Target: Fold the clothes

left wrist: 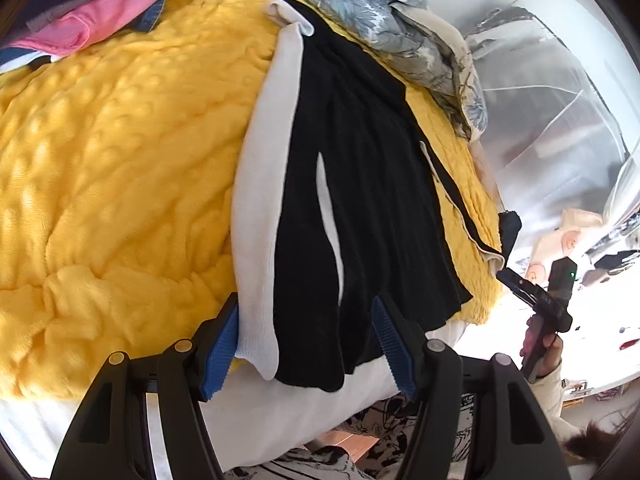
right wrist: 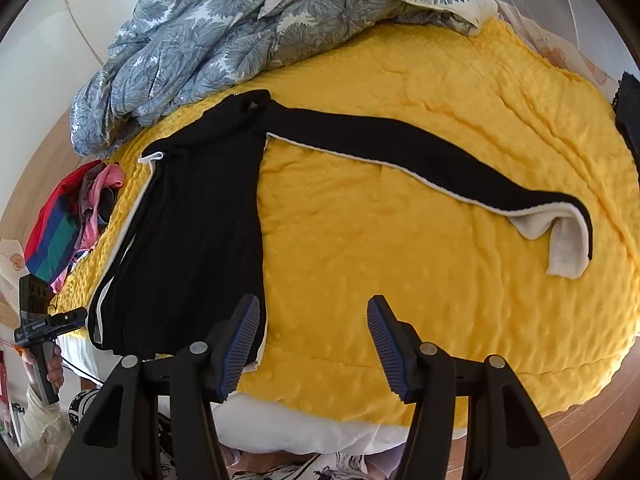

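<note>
Left wrist: you look steeply down, close over the near bed edge.
Right wrist: likewise, further right.
Shared: black garment (left wrist: 360, 200) (right wrist: 192, 232), yellow blanket (left wrist: 120, 160) (right wrist: 400, 280), each other's gripper at 3 and 9 o'clock.

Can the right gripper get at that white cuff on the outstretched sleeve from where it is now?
Probably yes. The right gripper is open over bare yellow blanket, and nothing lies between it and the white cuff, off to its right.

yellow dimpled blanket (right wrist: 400, 280) | grey floral duvet (right wrist: 192, 52) (bunched) | wooden floor (right wrist: 580, 428)
</note>
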A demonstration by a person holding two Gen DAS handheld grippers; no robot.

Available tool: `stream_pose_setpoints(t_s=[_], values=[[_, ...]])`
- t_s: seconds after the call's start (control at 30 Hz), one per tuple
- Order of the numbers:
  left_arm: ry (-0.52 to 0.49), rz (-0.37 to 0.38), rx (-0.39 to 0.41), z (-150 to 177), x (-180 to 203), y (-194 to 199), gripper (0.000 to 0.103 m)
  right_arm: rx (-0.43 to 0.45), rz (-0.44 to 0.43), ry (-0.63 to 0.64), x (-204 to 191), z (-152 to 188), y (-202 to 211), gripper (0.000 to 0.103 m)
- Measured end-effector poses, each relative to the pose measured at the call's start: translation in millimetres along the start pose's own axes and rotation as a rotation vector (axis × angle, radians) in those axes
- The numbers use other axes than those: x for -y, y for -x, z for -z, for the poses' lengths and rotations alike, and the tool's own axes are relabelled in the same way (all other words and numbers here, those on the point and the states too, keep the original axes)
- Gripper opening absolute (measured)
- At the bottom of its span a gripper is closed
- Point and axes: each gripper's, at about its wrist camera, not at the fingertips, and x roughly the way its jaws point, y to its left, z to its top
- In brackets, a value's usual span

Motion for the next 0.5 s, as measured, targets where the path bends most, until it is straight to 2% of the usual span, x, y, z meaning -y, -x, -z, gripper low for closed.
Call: stream_pose_setpoints(t_s=[0.13,0.17,0.2,0.27,0.37,0.5], values=[[0.024,0.03,0.039,2,-2,9,0.045,-0.017,-0.008,-0.012,1,3,-6,0.059],[0.027,0.018,0.042,2,-3,8,0.04,-0.02,-0.01,-0.014,1,4,-8,0.059],[0.03,0.0,0.039,1,-4,6,0.038,-0.02,-0.011,-0.016,1,5,-8,0.059],[0.038,-0.04,0.029,-1,-7,0,0.018,-0.019,-0.015,-0.025,2,6,-9,0.059],[0.038,-0.064,0.043,-2,-5,-4,0.012,-0.018,-0.016,-0.033,4,7,-8,0.059],[0.018,-0.123,0.099,-5,2,8,0.008,-0.015,-0.012,-0.042,6,8,-6,0.059]])
